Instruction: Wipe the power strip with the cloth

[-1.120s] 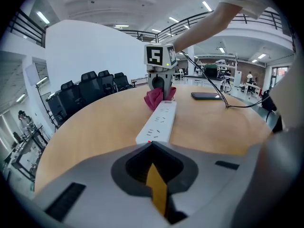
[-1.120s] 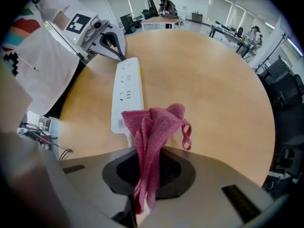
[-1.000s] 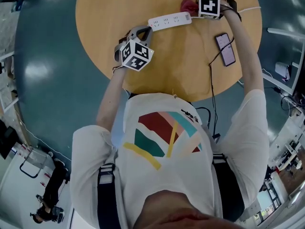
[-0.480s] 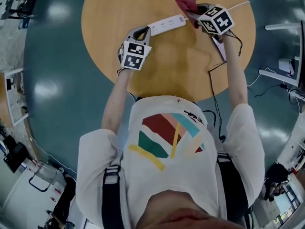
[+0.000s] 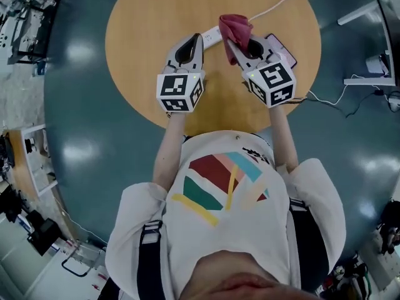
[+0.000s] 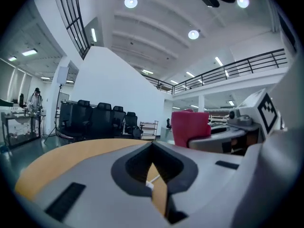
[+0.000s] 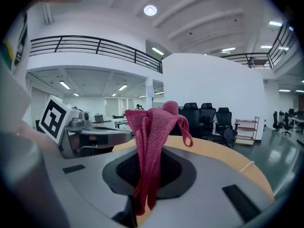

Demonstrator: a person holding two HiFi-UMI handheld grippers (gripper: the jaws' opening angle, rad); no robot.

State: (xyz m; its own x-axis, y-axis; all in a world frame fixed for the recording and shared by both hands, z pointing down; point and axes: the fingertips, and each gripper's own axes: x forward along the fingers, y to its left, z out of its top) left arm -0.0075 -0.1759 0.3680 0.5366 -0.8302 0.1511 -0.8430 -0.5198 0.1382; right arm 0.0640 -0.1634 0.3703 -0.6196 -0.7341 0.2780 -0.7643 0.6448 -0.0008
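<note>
— While two grippers hang over the one table (image 5: 144,30), what do they hold?
— Left gripper (image 5: 199,38) clenched, empty; right gripper (image 5: 229,42) grips the one red cloth (image 5: 236,25); one power strip (image 5: 211,35) lies on the table between them.

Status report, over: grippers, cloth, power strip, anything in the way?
Left gripper shut, empty. Right gripper shut on red cloth. Power strip on table, mostly hidden behind cloth. Phone beside right gripper.

light: bright ceiling lamps | floor: glare patches | edges: fisheye-bent, dark corners | focus: sharp
</note>
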